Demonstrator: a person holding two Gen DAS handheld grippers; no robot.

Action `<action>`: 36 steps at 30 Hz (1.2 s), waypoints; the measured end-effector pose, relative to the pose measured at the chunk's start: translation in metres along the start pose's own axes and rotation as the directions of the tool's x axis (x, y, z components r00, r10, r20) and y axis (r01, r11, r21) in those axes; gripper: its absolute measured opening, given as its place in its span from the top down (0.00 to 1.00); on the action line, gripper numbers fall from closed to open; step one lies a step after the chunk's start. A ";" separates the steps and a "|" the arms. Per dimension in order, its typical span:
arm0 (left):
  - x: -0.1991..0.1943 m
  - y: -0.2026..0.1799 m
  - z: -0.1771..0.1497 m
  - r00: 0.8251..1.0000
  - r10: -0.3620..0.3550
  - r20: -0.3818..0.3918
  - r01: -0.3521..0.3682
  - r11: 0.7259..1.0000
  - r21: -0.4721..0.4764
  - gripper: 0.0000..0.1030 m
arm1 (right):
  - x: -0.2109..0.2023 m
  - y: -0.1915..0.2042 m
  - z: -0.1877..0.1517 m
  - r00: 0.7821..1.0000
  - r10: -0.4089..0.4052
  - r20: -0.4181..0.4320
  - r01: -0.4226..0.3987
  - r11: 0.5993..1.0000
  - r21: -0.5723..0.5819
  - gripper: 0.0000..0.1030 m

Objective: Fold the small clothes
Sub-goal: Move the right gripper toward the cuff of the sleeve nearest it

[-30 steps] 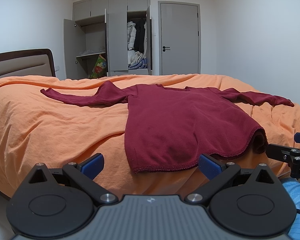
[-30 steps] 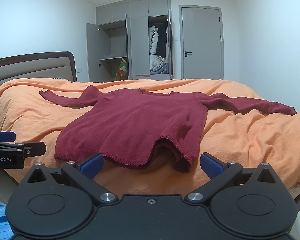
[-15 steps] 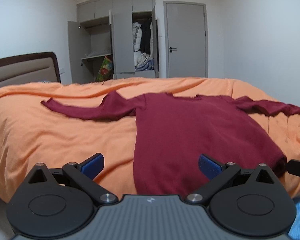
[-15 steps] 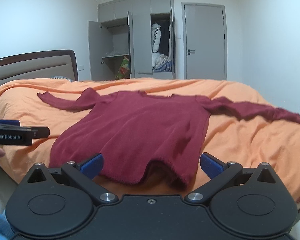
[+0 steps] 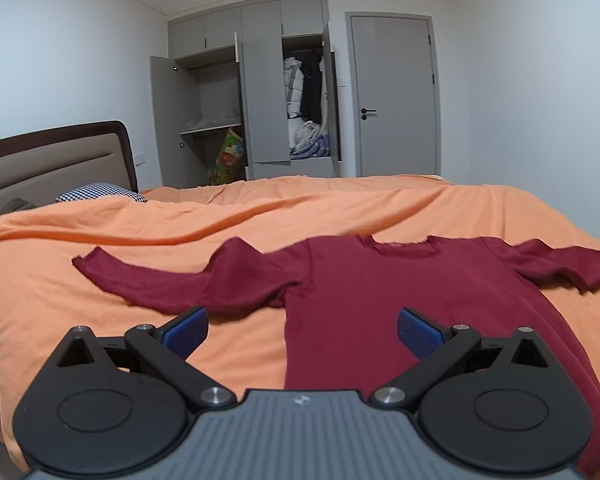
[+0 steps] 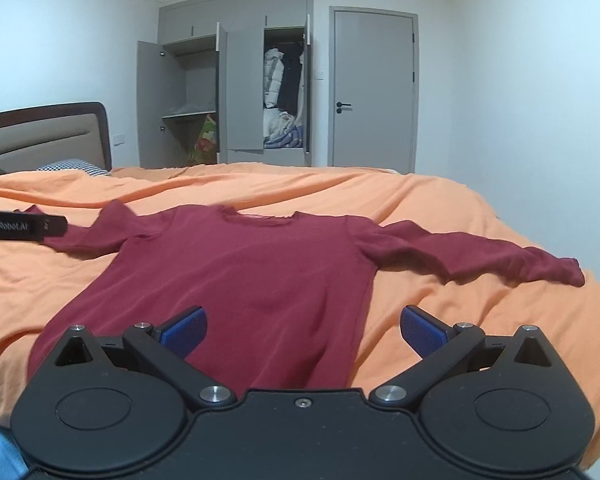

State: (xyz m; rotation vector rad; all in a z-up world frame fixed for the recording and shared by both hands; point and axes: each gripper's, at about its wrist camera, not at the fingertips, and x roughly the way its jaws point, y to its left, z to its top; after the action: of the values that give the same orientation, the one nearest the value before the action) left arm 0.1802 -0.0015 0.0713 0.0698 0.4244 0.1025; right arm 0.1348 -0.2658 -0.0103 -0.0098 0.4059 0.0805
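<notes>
- While I am looking through the left wrist camera, the left gripper [image 5: 302, 326] is hanging over the near part of the bed [image 5: 100, 236] with its jaws spread wide and nothing between them. The shirt [image 5: 380, 300] is lying flat on the orange cover, neck away from me, hem under the tool. Its left side edge is running straight out between the blue pads [image 5: 186, 330], and the left sleeve [image 5: 172, 278] is stretching off to the left, just ahead of the left pad.
- Through the right wrist camera, the right gripper [image 6: 302, 328] is likewise gaping and holding nothing. The shirt's [image 6: 240, 276] body is filling the gap between its pads, with the right side edge running forward just inside the right pad [image 6: 422, 330]. The right sleeve [image 6: 480, 262] is reaching out to the right, well ahead of the tool. The left gripper's finger [image 6: 22, 226] is showing at the left border, over the far end of the left sleeve.
- I am judging that folding has not begun: the shirt's long axis is pointing away from both tools, and each sleeve is lying nearer its own-side gripper, so each arm is best placed to take its own.
</notes>
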 end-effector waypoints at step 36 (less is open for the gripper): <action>0.205 -0.123 0.042 0.964 -0.109 -0.244 0.122 0.992 0.040 0.00 | 0.152 -0.180 0.030 0.930 -0.311 -0.196 0.348 0.917 0.195 0.00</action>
State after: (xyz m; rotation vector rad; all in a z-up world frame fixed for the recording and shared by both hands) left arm 0.3935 -0.1019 0.0150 0.0872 0.6741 -0.0166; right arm 0.3003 -0.4329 -0.0443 0.1415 0.5686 -0.3044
